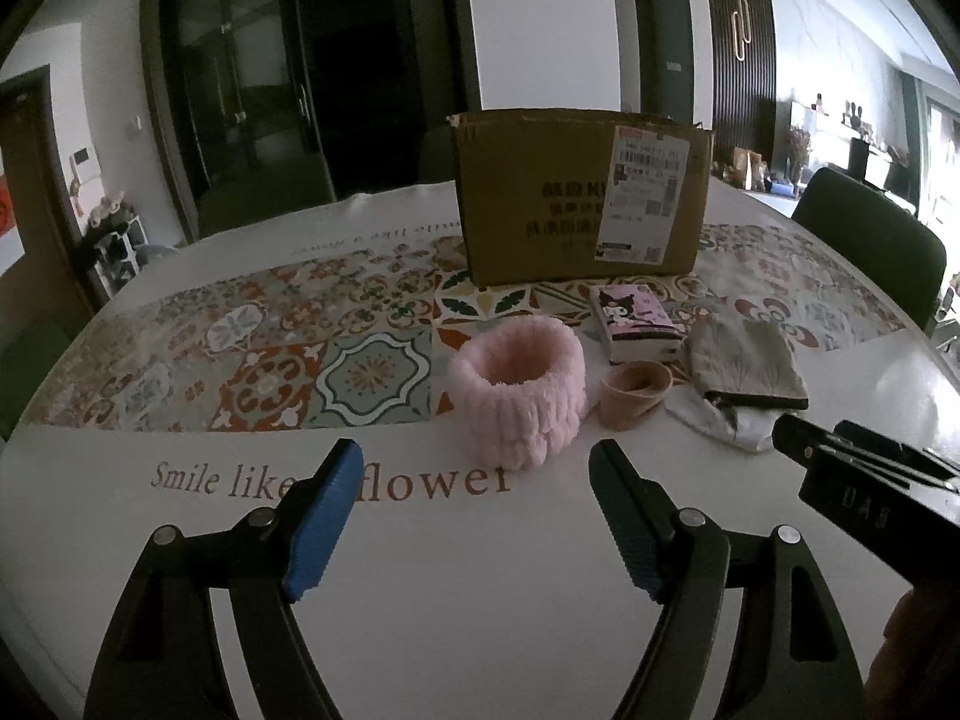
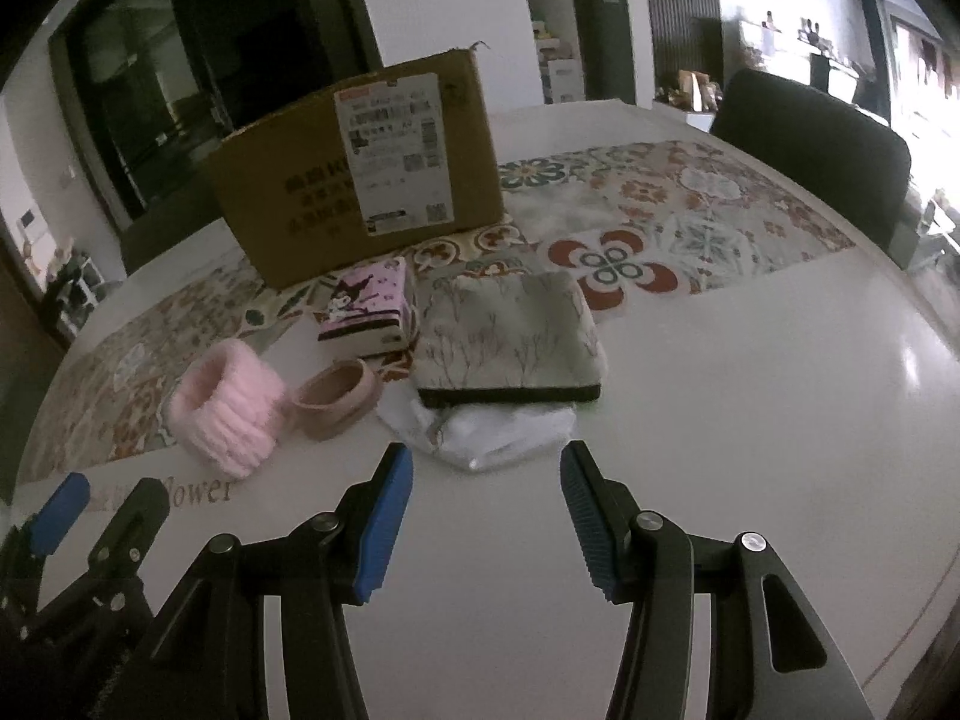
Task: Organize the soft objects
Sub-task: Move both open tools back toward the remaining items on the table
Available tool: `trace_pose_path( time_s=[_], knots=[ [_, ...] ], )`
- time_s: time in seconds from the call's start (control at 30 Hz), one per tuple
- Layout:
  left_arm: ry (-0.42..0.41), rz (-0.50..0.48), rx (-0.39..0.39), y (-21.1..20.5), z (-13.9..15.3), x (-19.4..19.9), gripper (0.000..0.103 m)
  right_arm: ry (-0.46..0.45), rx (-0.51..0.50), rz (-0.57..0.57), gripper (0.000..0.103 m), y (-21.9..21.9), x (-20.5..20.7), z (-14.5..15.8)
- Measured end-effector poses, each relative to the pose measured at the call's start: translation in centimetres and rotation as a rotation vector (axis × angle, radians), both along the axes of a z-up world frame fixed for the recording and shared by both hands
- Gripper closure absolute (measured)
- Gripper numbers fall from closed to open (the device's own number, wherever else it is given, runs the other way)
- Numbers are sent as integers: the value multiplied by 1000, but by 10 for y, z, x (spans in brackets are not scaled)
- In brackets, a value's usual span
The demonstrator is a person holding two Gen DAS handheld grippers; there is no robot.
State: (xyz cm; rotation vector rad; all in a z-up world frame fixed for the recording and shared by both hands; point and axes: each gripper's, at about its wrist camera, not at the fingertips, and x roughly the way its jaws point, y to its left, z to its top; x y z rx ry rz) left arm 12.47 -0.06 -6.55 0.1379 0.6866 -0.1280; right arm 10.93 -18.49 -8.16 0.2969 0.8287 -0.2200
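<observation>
Blue-padded and black-framed, the left gripper (image 1: 474, 516) hovers low over the white table (image 1: 480, 630) with its jaws spread wide and nothing between them, aimed at the pink fluffy headband (image 1: 519, 390) that stands as a ring just ahead, at the edge of the patterned mat (image 1: 270, 354). From the right wrist view, the right gripper (image 2: 486, 516) is likewise spread and empty, held level just above the table, pointing at the white cloth (image 2: 498, 432) that lies partly under the floral pouch (image 2: 510, 342). Between headband and pouch sits a small pink band (image 1: 633, 393), close beside the headband. Behind it rests a pink tissue pack (image 1: 639, 324) with a cartoon print, and beyond that stands the cardboard box (image 1: 576, 192). Both grippers sit side by side, near each other, the right one's tip entering the left wrist view at its right edge
</observation>
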Motion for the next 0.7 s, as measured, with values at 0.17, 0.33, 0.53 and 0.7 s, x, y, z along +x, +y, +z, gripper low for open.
trace_pose_path(
  time_s=[0.17, 0.33, 0.53, 0.7],
  knots=[
    [-1, -2, -1, -1, -2, 0, 25, -2, -2, -20, 50, 1, -2, -4],
    [-1, -9, -6, -4, -4, -1, 25, -33, 23, -46, 50, -5, -7, -5],
    [-11, -23, -2, -8, -6, -1, 25, -42, 46, -60, 50, -11, -7, -8],
    [-13, -24, -11, -9, -9, 3, 24, -53, 62, -81, 50, -16, -6, -9]
  ],
)
